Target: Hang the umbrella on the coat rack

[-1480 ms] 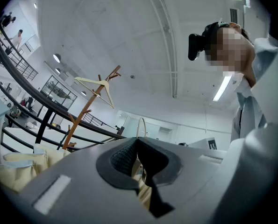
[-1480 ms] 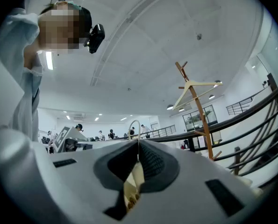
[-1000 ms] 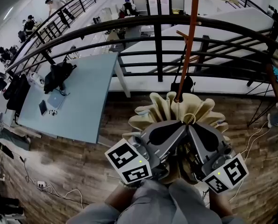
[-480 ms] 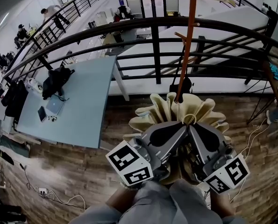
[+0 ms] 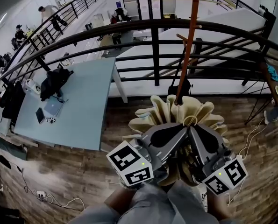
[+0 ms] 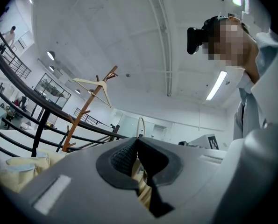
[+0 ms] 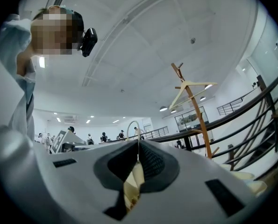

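A folded beige umbrella [image 5: 176, 110] stands upright in front of me, its pleats fanning out above both grippers. Its thin strap loop [image 5: 190, 120] sticks up where the jaws meet. My left gripper [image 5: 184, 128] is shut on the umbrella's handle end, with beige showing between its pads [image 6: 124, 157]. My right gripper [image 5: 191, 129] is shut on it from the other side, with beige material [image 7: 134, 181] pinched between its jaws. The coat rack [image 5: 189, 41], an orange-brown wooden pole with pegs, rises just behind the umbrella. A pale wooden hanger [image 7: 191, 88] hangs near its top.
A dark metal railing [image 5: 153, 45] curves across right behind the rack, with a drop to a lower floor beyond. A light blue table [image 5: 82, 101] with a black bag stands to the left. Cables trail over the wooden floor [image 5: 73, 171]. People are far off at upper left.
Both grippers and the umbrella hold about the same place. The view has shifted slightly, so the railing and table sit a little differently in the frame.
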